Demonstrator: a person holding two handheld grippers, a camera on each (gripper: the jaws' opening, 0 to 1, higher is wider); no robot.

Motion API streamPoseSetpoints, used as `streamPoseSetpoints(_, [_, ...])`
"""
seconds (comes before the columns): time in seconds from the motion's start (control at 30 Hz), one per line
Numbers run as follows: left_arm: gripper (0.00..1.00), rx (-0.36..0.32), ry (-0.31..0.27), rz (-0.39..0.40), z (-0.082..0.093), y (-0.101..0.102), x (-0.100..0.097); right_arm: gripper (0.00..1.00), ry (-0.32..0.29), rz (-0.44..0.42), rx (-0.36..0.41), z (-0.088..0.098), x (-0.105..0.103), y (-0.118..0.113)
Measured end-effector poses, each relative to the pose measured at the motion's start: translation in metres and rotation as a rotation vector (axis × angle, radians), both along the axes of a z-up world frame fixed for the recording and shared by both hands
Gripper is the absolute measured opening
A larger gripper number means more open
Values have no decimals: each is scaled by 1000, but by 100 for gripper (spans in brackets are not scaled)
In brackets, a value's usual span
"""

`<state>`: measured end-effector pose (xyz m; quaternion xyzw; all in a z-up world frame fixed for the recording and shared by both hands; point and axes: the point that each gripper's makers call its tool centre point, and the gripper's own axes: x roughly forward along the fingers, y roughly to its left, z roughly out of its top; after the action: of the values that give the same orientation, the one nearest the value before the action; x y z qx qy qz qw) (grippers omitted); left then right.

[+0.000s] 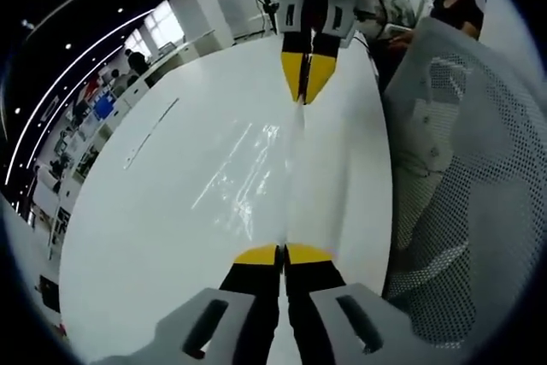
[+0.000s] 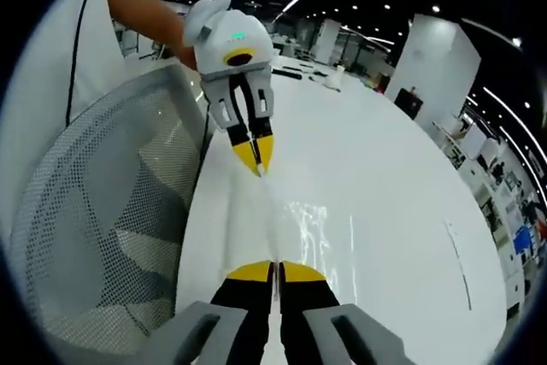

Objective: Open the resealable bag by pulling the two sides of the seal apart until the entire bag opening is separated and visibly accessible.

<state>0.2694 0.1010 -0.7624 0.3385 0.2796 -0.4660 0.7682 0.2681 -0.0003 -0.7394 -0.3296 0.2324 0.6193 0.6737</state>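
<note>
The clear bag [image 1: 295,173] is held stretched between the two grippers above the white table [image 1: 162,211], its plastic seen mainly as glare and a thin bright line running from one pair of yellow tips to the other. In the left gripper view, the left gripper [image 1: 282,254] rises from the bottom with its jaws pressed together on the near edge of the bag, while the right gripper [image 1: 307,83] reaches in from the top, its tips closed on the far edge. In the right gripper view, the same arrangement is seen from the other end: the right gripper [image 2: 275,271] is clamped on the near edge of the bag [image 2: 272,220], and the left gripper [image 2: 254,156] is pinched on the far edge. Whether the seal is parted at all cannot be told, since the film is nearly invisible. A grey mesh chair [image 1: 461,185] stands just beside the table edge, and is seen also in the right gripper view [image 2: 102,211]. A bare arm [image 2: 149,14] is seen behind the left gripper. Desks and people are seen far off in the hall.
</note>
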Motion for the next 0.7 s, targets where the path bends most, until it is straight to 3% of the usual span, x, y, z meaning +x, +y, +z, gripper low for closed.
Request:
streamPoseSetpoints(0.33, [0, 8, 4, -40, 6, -7, -1, 9, 8, -10, 47, 6, -3, 22])
streamPoseSetpoints(0.37, [0, 0, 29, -29, 5, -8, -2, 10, 6, -7, 49, 6, -3, 25])
streamPoseSetpoints(0.7, [0, 20, 58, -39, 7, -12, -5, 8, -10, 45, 79, 7, -11, 63])
